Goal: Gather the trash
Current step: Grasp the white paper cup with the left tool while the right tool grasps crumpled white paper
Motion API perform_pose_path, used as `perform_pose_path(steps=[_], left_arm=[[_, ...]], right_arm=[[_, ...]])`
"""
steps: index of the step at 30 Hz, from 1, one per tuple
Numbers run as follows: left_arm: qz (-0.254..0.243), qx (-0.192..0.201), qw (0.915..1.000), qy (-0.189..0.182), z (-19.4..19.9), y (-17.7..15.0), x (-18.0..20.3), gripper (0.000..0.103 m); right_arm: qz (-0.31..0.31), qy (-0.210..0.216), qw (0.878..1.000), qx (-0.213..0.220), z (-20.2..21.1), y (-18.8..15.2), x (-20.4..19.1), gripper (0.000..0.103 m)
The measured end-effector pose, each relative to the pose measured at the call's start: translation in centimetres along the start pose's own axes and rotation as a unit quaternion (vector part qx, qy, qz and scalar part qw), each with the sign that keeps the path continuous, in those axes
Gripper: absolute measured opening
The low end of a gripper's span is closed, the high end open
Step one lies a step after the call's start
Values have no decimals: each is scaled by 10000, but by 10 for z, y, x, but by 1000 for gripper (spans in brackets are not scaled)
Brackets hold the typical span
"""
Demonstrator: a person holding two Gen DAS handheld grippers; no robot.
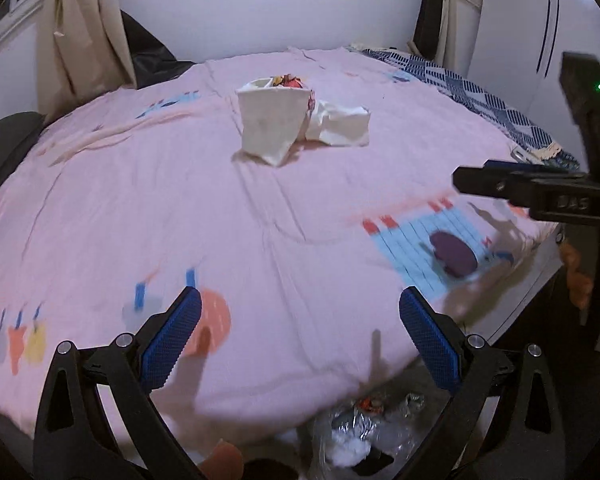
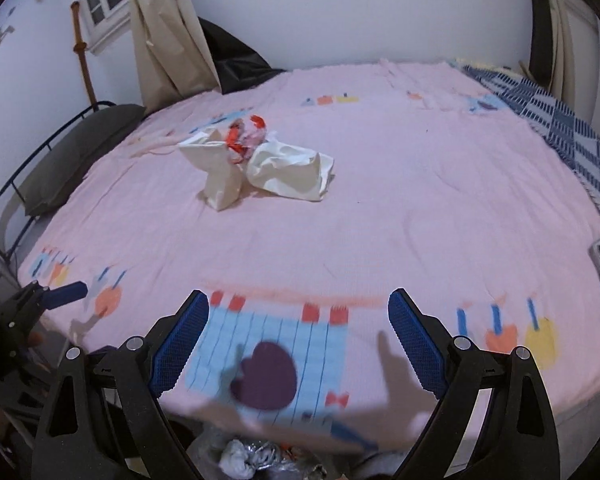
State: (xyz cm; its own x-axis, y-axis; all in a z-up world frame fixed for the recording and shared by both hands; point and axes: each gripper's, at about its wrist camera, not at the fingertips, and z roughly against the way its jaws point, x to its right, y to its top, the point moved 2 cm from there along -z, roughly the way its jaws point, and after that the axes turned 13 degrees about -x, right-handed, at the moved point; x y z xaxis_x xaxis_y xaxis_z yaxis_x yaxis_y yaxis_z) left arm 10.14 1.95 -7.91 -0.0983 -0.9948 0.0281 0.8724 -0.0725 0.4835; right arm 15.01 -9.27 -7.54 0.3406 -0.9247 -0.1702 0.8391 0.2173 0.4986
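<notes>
A: Item — crumpled white paper bags [image 1: 300, 120] with red wrappers [image 2: 242, 136], mid-bed [image 1: 180, 208].
B: Light, soft; crushes easily — pinch a folded edge.
A: Left gripper [image 1: 300, 336], right gripper [image 2: 300, 332]?
B: Both jaws spread, empty.

I'm in a home bedroom: a bed [image 2: 379, 208] under a pink cartoon-print sheet, a grey pillow [image 2: 72, 160] at its left edge, cream curtains [image 2: 164, 36] behind it.
</notes>
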Motion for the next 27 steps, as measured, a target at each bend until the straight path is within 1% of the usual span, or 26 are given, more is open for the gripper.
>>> perform_pose_path(steps=[2,5,8,14,19,21,23,24,27], left_arm=[[-61,105,9999,-26,-4,11,-4,97],[-70,134,9999,-69,-13,27,-11,97],[38,125,9997,-219,-23,42,-19,97],[162,155,9989,-400,-39,70,-33,97],[200,159,9987,-447,-51,85,-42,97],[130,89,9986,-513,-58,90,-42,97],[4,74,9992,-389,-62,92,-41,97],[-15,44,9992,-392,-65,93,-42,97],[58,1,9989,-457,-69,98,-47,97]], right_arm=[[-35,-16,10000,-79,-13,13,4,87],[-10,-1,9999,-114,-29,32,6,87],[75,28,9999,-147,-45,50,5,87],[74,187,9996,-212,-73,79,1,87],[-203,333,9990,-233,-94,102,0,87],[-374,385,9983,-207,-102,112,-1,89],[-490,411,9977,-223,-111,120,-3,89],[-536,420,9974,-232,-114,123,-4,89],[-727,262,9965,-304,-126,132,-6,89]])
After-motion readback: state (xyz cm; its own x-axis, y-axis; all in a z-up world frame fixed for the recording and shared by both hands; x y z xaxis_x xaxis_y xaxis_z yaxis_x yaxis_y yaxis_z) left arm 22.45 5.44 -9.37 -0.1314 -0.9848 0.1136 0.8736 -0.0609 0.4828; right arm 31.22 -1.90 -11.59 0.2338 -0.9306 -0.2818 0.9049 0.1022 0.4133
